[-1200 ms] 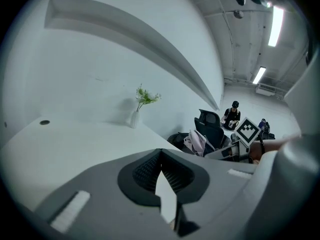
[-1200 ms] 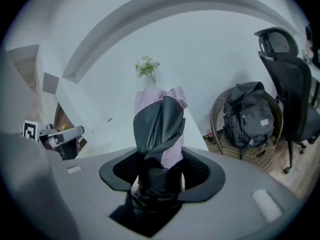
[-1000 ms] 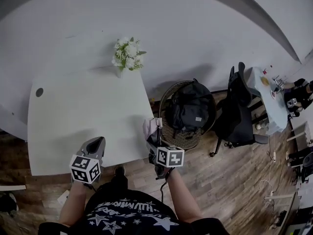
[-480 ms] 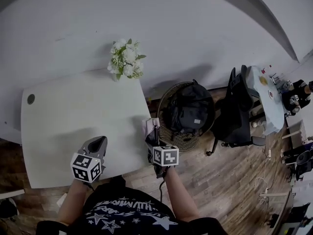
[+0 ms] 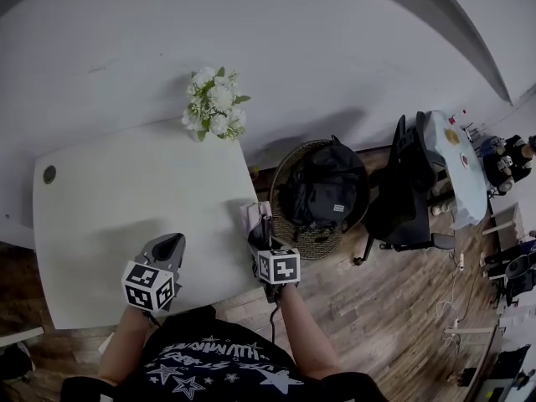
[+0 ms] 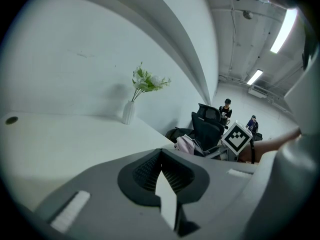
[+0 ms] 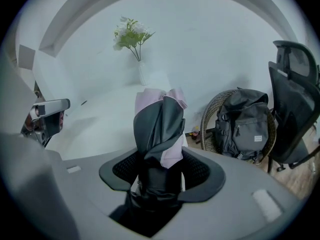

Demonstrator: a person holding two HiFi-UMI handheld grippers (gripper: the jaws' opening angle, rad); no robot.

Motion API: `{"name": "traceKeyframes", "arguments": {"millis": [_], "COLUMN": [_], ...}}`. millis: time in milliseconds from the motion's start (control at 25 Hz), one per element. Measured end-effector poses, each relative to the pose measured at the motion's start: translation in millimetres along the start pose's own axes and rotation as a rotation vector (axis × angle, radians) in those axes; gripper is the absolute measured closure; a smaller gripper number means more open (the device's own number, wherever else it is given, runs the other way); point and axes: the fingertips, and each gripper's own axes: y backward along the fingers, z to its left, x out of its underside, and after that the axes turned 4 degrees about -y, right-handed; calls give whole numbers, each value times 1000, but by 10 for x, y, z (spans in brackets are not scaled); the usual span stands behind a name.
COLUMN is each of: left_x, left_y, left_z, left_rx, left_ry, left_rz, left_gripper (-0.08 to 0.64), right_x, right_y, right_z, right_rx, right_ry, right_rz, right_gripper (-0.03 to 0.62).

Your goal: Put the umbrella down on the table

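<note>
The folded umbrella (image 5: 256,219), pink and dark grey, stands up out of my right gripper (image 5: 262,239) at the white table's (image 5: 117,199) right front edge. In the right gripper view the jaws are shut on the umbrella's (image 7: 160,126) lower part, the right gripper (image 7: 161,173) pads pressing both sides of it, its tip pointing toward the table. My left gripper (image 5: 166,246) hovers over the table's front part, well left of the umbrella. In the left gripper view my left gripper (image 6: 161,170) is shut with nothing in it, and the umbrella (image 6: 186,144) shows beyond it.
A vase of white flowers (image 5: 212,107) stands at the table's back right corner. Right of the table, a wicker basket (image 5: 293,229) holds a black backpack (image 5: 325,193). A black office chair (image 5: 406,187) and another table (image 5: 456,166) stand further right on the wooden floor.
Both grippers have come slightly lower and nearer the table's front edge. The umbrella stays gripped in the right gripper, tilted a little more downward.
</note>
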Motion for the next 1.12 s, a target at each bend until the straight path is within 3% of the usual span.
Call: {"name": "traceKeyframes", "arguments": {"millis": [560, 1120], "left_x": [-10, -102], "left_y": [10, 147], "left_z": [-79, -219], "left_rx": [7, -1], "left_ry": [-17, -43], "left_rz": [1, -38], "left_gripper": [555, 555], "right_x": [-12, -60], "right_y": [15, 267], "right_z": [23, 14], "right_rx": [-6, -23], "right_ry": [-10, -9], "right_rz": [-18, -82], "right_gripper": [287, 284]}}
